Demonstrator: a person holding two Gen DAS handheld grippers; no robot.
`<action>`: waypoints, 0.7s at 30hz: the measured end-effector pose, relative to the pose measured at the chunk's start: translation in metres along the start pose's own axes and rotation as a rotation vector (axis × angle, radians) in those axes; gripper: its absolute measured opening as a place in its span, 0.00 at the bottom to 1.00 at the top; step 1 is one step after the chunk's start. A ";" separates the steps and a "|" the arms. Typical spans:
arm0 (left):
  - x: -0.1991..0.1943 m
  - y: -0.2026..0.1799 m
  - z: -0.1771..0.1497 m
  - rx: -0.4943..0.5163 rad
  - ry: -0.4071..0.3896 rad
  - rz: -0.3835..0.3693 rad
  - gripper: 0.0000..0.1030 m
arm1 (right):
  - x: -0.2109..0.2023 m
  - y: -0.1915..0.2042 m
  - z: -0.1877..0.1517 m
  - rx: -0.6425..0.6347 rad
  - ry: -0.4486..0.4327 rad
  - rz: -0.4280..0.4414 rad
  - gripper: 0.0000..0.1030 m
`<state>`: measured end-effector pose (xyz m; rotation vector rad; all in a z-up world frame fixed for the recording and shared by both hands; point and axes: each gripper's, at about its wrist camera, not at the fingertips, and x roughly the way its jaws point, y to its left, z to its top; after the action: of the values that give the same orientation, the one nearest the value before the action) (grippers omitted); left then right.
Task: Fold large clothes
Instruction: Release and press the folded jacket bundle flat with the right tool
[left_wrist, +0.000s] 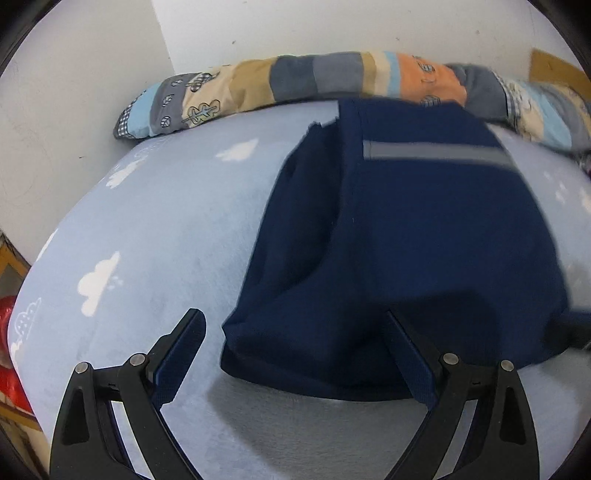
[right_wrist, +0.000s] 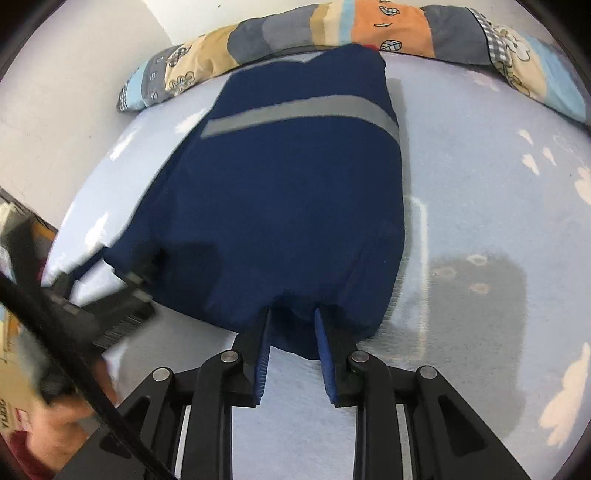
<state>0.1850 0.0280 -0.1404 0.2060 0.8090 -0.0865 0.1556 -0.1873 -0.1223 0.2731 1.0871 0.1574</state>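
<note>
A navy garment (left_wrist: 424, 229) with a grey reflective stripe (left_wrist: 436, 153) lies folded lengthwise on the bed, its far end towards the wall. My left gripper (left_wrist: 295, 325) stands wide open over the garment's near left corner, and its right fingertip (left_wrist: 397, 326) touches the cloth edge. In the right wrist view the same garment (right_wrist: 280, 192) fills the middle. My right gripper (right_wrist: 293, 317) is shut on a bunch of cloth at its near hem. The blurred left gripper (right_wrist: 122, 306) shows at the garment's left corner.
The bed has a light blue sheet (left_wrist: 155, 229) with white clouds. A rolled patchwork quilt (left_wrist: 295, 79) lies along the white wall (left_wrist: 74, 92). A red object (left_wrist: 9, 332) sits off the bed's left edge. A cardboard box (right_wrist: 14, 369) and a hand (right_wrist: 51, 435) are at the lower left.
</note>
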 end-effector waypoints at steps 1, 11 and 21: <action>-0.002 -0.001 0.000 0.007 -0.013 0.005 0.93 | -0.007 0.002 0.002 -0.004 -0.018 0.018 0.26; -0.035 -0.004 0.016 -0.026 -0.136 0.001 0.93 | -0.035 0.008 0.008 -0.039 -0.151 -0.032 0.26; -0.029 -0.012 0.014 0.021 -0.133 0.013 0.93 | -0.002 0.007 0.001 -0.057 -0.053 -0.045 0.32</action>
<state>0.1726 0.0128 -0.1118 0.2227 0.6745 -0.0954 0.1562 -0.1814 -0.1184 0.2003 1.0337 0.1399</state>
